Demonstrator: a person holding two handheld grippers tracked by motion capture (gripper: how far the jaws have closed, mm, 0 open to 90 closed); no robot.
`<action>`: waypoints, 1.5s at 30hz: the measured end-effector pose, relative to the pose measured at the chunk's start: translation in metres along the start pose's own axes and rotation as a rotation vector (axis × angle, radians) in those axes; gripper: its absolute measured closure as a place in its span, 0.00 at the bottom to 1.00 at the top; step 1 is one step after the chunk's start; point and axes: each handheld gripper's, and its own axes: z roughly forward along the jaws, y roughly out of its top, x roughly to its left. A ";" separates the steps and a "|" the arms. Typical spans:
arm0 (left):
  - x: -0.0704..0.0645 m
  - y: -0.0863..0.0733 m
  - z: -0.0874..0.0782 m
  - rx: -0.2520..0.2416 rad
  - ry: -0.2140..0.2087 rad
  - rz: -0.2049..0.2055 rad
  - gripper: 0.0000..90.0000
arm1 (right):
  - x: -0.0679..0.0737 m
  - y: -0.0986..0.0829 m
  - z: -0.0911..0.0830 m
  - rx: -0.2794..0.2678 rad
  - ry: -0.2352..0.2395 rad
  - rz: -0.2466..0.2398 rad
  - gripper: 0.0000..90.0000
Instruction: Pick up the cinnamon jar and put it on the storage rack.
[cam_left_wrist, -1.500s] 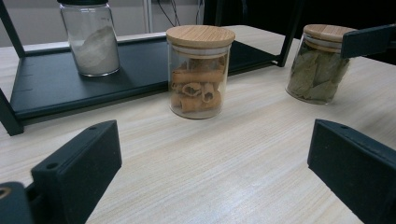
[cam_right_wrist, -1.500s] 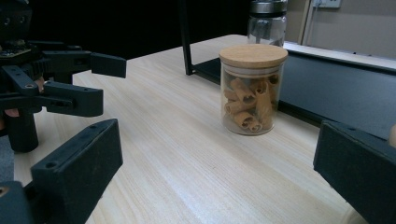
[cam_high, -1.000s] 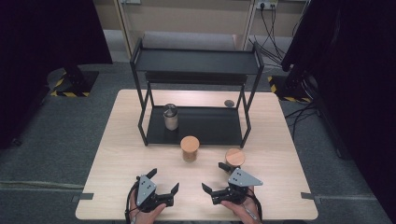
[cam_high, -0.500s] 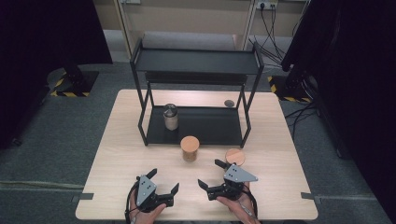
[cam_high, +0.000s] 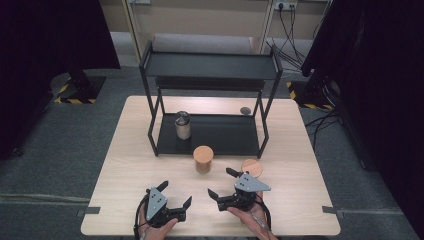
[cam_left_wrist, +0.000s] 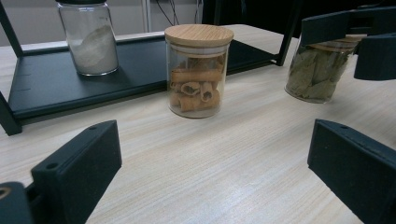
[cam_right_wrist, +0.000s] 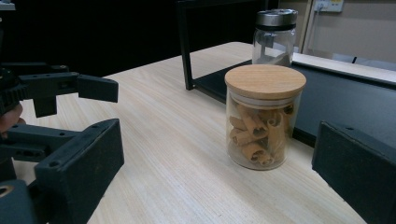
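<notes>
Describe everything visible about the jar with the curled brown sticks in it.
The stick jar is a clear glass cylinder with a flat round lid that looks like light wood, seated shut. Inside are rolled brown pieces, cinnamon-like, filling roughly the lower two thirds. It stands upright on the wooden table, just in front of the black shelf rack, apart from it. Nothing else touches it; both tongs are open and clear of it.

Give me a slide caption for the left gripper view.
Open left gripper faces a cinnamon jar on the table, powder jar on the shelf behind.
</notes>
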 end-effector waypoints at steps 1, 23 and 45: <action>0.000 0.000 0.000 0.000 0.000 -0.001 0.03 | 0.000 0.000 0.001 0.001 -0.002 0.001 0.03; 0.001 0.000 -0.001 -0.002 0.000 -0.002 0.03 | 0.001 0.012 0.020 0.011 -0.011 0.009 0.03; 0.000 0.000 -0.001 0.001 -0.001 0.003 0.03 | -0.001 0.025 0.036 0.000 -0.040 0.004 0.03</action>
